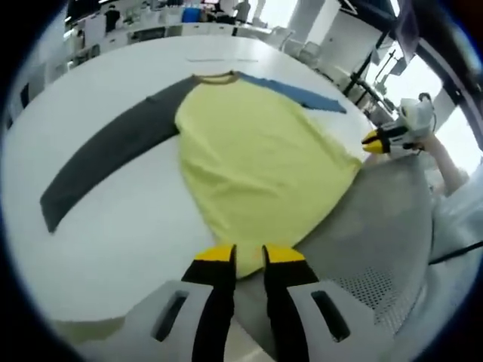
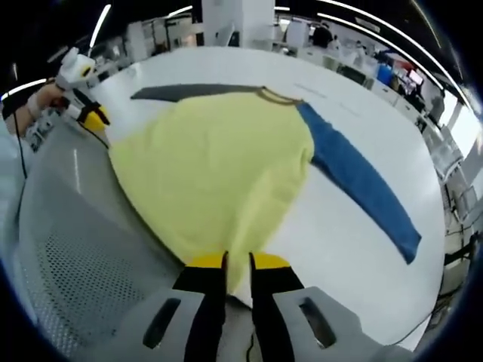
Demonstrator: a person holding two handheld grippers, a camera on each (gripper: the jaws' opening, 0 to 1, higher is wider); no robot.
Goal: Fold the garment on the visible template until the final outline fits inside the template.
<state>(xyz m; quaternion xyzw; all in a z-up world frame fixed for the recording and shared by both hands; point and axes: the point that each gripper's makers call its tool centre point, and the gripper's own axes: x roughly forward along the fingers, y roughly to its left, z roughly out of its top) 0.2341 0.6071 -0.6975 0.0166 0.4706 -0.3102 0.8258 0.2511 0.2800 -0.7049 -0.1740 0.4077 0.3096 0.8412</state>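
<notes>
A yellow shirt (image 1: 256, 158) lies spread flat on the white table (image 1: 113, 234), collar at the far end. It has one dark grey sleeve (image 1: 106, 158) and one blue sleeve (image 1: 302, 94). Its hem rests over a grey template sheet (image 1: 385, 219) at the near table edge. My left gripper (image 1: 250, 255) is at one hem corner, jaws close together with yellow cloth between them. My right gripper (image 2: 238, 262) stands the same way at the other corner of the shirt (image 2: 219, 166). Each gripper also appears in the other's view: right gripper (image 1: 373, 141), left gripper (image 2: 94, 117).
The grey template sheet (image 2: 68, 226) has a perforated patch near the person. The blue sleeve (image 2: 362, 181) runs out over bare table (image 2: 339, 249), the dark sleeve (image 2: 189, 91) along the far side. A hand (image 2: 41, 98) holds the left gripper. Desks and chairs stand beyond the table.
</notes>
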